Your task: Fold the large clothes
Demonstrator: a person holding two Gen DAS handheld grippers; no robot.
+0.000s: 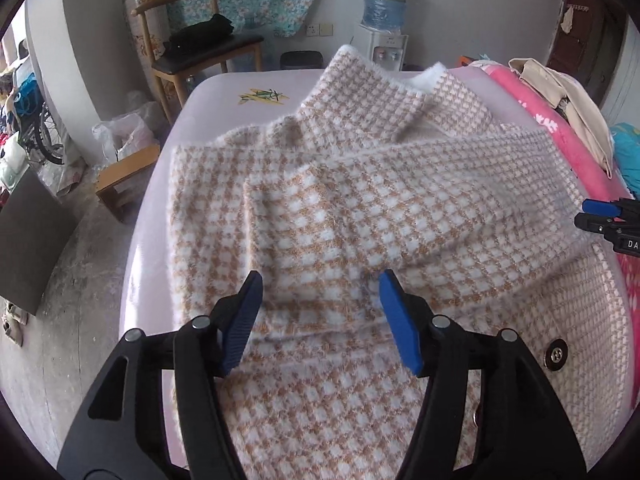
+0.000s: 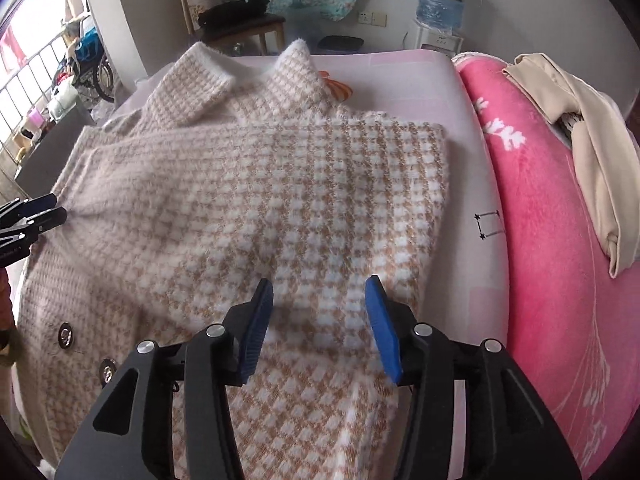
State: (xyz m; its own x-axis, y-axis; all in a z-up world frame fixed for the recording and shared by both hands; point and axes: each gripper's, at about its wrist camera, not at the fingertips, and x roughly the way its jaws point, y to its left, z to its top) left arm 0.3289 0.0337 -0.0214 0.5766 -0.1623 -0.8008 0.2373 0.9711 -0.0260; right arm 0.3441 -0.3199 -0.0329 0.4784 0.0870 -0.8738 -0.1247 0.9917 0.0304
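We see a fuzzy knit coat [image 1: 360, 208] — soft, matt checked cloth, shiny metal snap buttons [image 1: 555, 355], ribbed blue rubbery pads [image 1: 240, 320] on matt black plastic arms, a plush pink blanket [image 2: 560, 260], a smooth pale sheet [image 1: 240, 92], a wooden chair [image 1: 192, 40] — dark padded seat.

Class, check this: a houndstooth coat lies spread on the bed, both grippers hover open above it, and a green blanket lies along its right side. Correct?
One detail is wrong: the blanket is pink, not green, as the right wrist view shows. The houndstooth coat does lie on the bed, with left gripper and right gripper open above it.
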